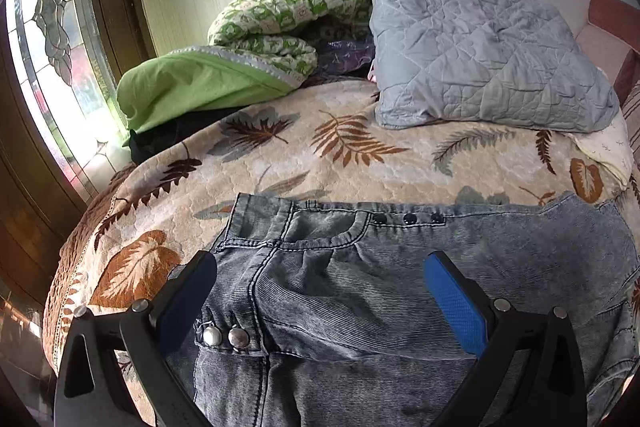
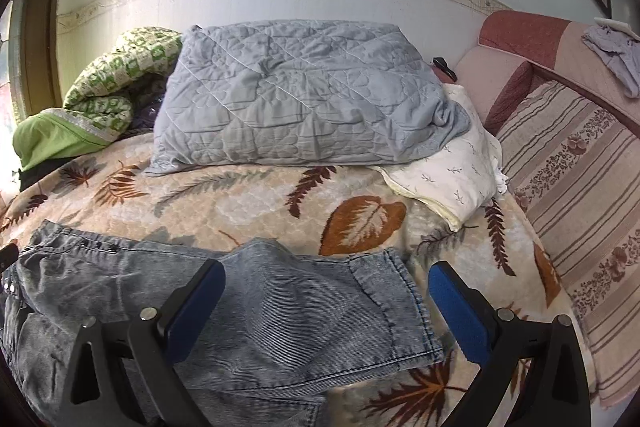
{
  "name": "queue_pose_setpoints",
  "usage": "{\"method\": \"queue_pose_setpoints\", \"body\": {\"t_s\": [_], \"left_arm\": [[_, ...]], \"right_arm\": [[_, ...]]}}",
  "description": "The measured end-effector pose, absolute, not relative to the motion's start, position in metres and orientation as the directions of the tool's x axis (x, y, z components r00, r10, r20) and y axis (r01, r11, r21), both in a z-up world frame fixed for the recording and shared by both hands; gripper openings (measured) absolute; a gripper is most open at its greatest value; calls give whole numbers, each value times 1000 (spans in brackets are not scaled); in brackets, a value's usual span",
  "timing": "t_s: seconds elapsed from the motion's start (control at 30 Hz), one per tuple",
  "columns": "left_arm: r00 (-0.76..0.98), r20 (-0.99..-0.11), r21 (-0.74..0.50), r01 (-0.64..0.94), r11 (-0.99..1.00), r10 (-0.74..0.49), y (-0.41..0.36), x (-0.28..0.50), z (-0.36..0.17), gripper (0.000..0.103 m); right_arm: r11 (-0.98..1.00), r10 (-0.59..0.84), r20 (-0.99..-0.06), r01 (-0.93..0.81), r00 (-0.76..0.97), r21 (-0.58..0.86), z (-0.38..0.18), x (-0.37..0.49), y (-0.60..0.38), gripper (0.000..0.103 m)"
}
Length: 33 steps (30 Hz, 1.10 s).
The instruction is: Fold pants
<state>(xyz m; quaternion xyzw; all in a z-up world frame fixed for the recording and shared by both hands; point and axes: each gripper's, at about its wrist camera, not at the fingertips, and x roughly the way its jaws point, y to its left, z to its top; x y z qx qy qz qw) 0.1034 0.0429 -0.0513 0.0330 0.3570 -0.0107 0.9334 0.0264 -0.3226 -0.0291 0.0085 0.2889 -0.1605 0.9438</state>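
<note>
Leaf-print bedspread (image 1: pixel 360 163) under grey jeans (image 1: pixel 360 287)

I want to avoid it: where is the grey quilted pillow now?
The grey quilted pillow lies at the bed's far side by the wall, between the green patterned quilt and a white pillow.

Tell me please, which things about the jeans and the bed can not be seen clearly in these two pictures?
- Jeans: near part cut off by the bottom edge, both views; full folds unclear.
- Left claw, right claw: open; contact with denim unclear.
- Dark item under the green bedding: mostly covered.
- Dark object behind the grey pillow: too small.
</note>
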Motion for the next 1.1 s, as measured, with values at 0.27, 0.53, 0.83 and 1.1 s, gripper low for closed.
{"method": "queue_pose_setpoints", "body": {"t_s": [0.27, 0.53, 0.83, 1.1], "left_arm": [[584, -810, 12, -61, 998, 45, 100, 184, -78, 103], [484, -875, -78, -196, 977, 27, 140, 232, -109, 103], [406, -914, -82, -190, 978, 2, 143, 253, -131, 97], [462, -887, -103, -159, 982, -18, 134, 210, -93, 84]], "right_arm": [[897, -167, -762, 417, 626, 147, -83, 70, -434, 102], [853, -83, -795, 455, 600, 254, -111, 111, -470, 101], [922, -91, -829, 361, 552, 139, -93, 105, -430, 97], [924, 20, -790, 291, 613, 250, -68, 62, -415, 97]]}}
